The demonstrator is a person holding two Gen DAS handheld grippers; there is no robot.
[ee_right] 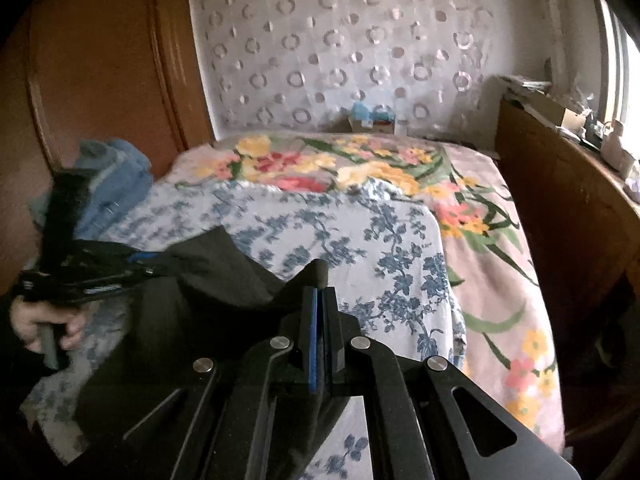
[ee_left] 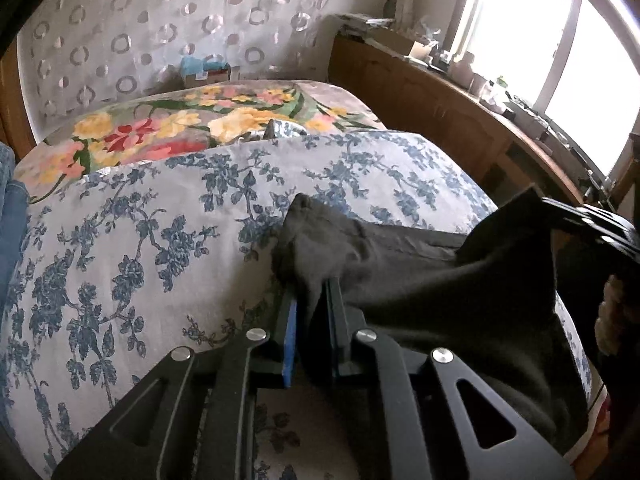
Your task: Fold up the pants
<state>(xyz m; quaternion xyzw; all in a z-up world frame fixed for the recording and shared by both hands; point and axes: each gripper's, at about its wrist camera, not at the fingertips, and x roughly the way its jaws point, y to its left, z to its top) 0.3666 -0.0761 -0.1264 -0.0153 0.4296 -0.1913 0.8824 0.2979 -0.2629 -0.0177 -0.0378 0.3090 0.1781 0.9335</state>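
The pants (ee_left: 420, 276) are dark charcoal, almost black. The sheet (ee_left: 152, 240) under them is white with a blue flower-and-branch print. The blanket (ee_right: 492, 232) behind is beige-pink with yellow, red and pink flowers and green leaves. The wallpaper (ee_right: 360, 52) is grey with silver rings and dots. The wardrobe (ee_right: 100, 60) is reddish-brown wood.
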